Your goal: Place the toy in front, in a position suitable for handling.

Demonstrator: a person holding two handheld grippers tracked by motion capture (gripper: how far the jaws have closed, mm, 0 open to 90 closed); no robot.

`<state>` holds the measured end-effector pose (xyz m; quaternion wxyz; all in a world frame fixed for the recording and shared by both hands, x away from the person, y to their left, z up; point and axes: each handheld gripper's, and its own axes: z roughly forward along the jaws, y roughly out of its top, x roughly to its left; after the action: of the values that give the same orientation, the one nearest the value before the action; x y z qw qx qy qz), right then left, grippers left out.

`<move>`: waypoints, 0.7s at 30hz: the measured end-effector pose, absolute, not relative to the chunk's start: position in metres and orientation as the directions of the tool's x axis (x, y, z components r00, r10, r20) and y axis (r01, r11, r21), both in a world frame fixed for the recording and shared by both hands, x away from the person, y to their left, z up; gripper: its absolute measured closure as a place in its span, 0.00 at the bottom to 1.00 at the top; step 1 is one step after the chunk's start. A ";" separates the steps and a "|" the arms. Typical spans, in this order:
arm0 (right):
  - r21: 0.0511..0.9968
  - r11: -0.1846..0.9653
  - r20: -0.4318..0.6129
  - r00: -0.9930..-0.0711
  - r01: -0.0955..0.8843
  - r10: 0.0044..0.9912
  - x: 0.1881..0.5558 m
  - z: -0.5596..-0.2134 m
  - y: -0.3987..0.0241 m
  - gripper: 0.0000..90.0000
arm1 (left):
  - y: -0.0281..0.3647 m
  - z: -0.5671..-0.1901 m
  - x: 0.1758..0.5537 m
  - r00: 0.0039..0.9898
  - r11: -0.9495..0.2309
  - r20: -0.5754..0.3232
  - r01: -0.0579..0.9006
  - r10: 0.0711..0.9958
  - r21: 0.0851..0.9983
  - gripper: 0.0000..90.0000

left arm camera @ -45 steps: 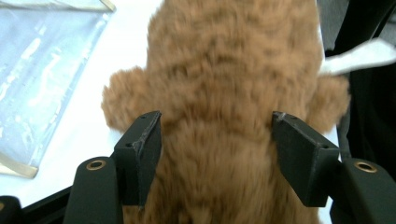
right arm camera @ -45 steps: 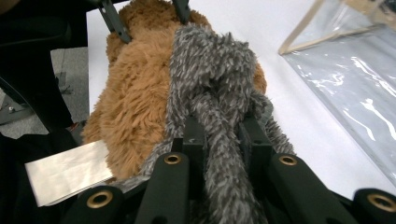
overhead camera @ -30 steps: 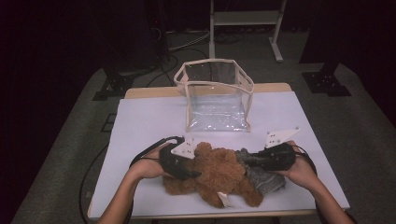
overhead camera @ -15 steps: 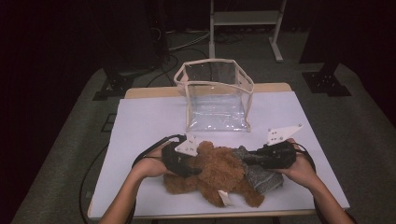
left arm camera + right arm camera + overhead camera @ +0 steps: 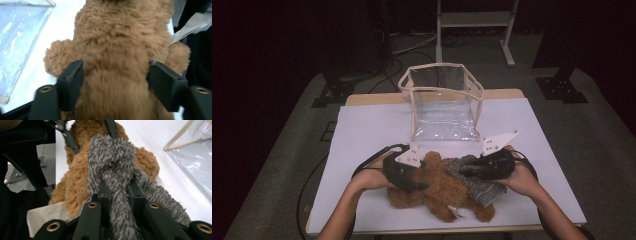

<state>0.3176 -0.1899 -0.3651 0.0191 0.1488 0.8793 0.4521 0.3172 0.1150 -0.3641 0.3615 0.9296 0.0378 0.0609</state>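
Note:
A brown teddy bear (image 5: 439, 192) lies near the front edge of the white table (image 5: 362, 130). A grey fuzzy cloth (image 5: 477, 185) drapes over its right side. My left gripper (image 5: 419, 185) comes in from the left. In the left gripper view its jaws (image 5: 116, 82) straddle the bear's body (image 5: 117, 42); they have just been opening, and both pads still sit in the fur. My right gripper (image 5: 462, 169) is shut on a strand of the grey cloth (image 5: 112, 157), pinched between its jaws (image 5: 120, 192) above the bear (image 5: 75, 180).
A clear plastic bag (image 5: 444, 100) with a cream trim stands open at the back middle of the table. A white tag (image 5: 454, 210) hangs off the bear. A dark floor, cables and a stand leg lie beyond the table.
My right gripper has shifted a little and lifted slightly with the grey cloth. The left hand has stayed where it was on the bear.

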 end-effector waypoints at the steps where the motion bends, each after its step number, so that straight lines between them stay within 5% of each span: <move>1: 0.801 0.545 0.103 -0.954 0.248 0.282 0.318 -0.366 -0.192 0.84 | 0.120 -0.363 0.316 0.989 -0.723 0.088 0.026 0.119 0.691 0.29; 10: 0.799 0.540 0.113 -0.948 0.265 0.299 0.323 -0.369 -0.196 0.84 | 0.174 -0.371 0.305 0.976 -0.635 0.117 0.027 0.185 0.772 0.19; 21: 0.794 0.543 0.118 -0.945 0.274 0.304 0.325 -0.369 -0.198 0.83 | 0.196 -0.412 0.312 0.973 -0.557 0.003 0.129 0.229 0.821 0.09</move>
<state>0.3245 -0.1982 -0.3690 0.0171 0.1645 0.8781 0.4490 0.3117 0.1956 -0.4120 0.4597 0.8805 0.1017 0.0547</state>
